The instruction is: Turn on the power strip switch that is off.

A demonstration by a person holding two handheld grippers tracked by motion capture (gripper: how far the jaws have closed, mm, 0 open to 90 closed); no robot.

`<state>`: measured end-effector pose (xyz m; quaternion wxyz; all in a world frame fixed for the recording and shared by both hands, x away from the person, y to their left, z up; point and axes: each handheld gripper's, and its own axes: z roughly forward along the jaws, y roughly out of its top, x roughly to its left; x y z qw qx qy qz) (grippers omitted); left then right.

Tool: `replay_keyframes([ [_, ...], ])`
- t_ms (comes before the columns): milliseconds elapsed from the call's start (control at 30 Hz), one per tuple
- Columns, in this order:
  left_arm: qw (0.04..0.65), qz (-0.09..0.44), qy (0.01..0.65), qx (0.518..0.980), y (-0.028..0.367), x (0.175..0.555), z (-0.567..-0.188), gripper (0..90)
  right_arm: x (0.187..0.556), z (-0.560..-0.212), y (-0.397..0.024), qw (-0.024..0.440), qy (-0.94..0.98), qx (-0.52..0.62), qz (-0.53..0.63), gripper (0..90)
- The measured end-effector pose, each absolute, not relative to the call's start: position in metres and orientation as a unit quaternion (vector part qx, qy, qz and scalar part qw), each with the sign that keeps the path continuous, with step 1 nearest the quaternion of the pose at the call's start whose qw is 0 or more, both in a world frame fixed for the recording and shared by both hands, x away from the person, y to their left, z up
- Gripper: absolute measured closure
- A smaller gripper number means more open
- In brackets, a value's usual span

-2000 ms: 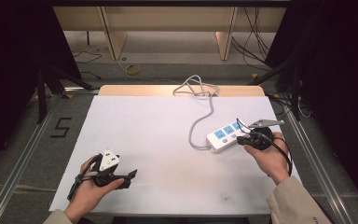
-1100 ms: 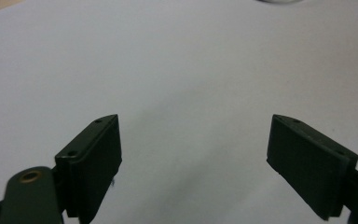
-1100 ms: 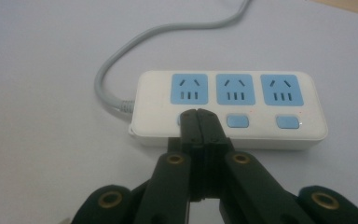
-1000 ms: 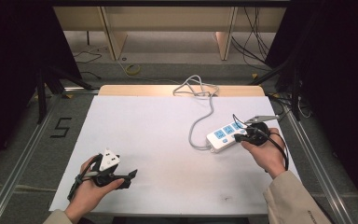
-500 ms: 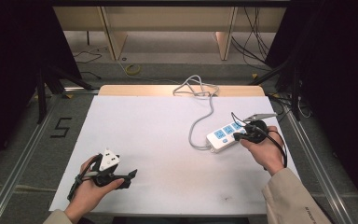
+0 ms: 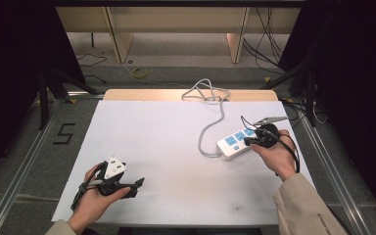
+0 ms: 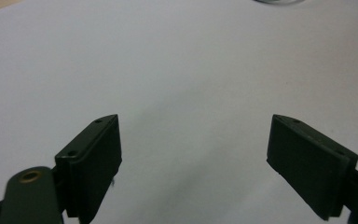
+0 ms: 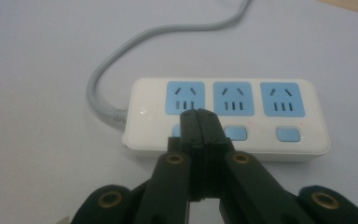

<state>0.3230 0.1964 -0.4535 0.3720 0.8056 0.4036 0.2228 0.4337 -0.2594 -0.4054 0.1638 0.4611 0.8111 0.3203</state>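
While the white worktop carries it at the right centre of the high view, the power strip with 3 blue sockets waits. Right gripper, jaws pinched together on nothing, should press squarely down on the leftmost switch. Left gripper idles wide open, empty, lower left.

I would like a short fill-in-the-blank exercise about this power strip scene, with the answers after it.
1. The power strip has ___ blue sockets.
2. The jaws of the right hand-held gripper are ___.
3. The jaws of the left hand-held gripper are ___.
4. The strip's cable is ___ in colour.

Answers: three; shut; open; grey
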Motion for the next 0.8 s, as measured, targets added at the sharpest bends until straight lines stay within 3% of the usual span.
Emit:
replay_keyframes([
  [800, 0.373, 0.222, 0.403, 0.806, 0.196, 0.323, -0.453, 17.5, 0.448, -0.412, -0.255, 0.148, 0.820, 0.464, 0.300, 90.0],
])
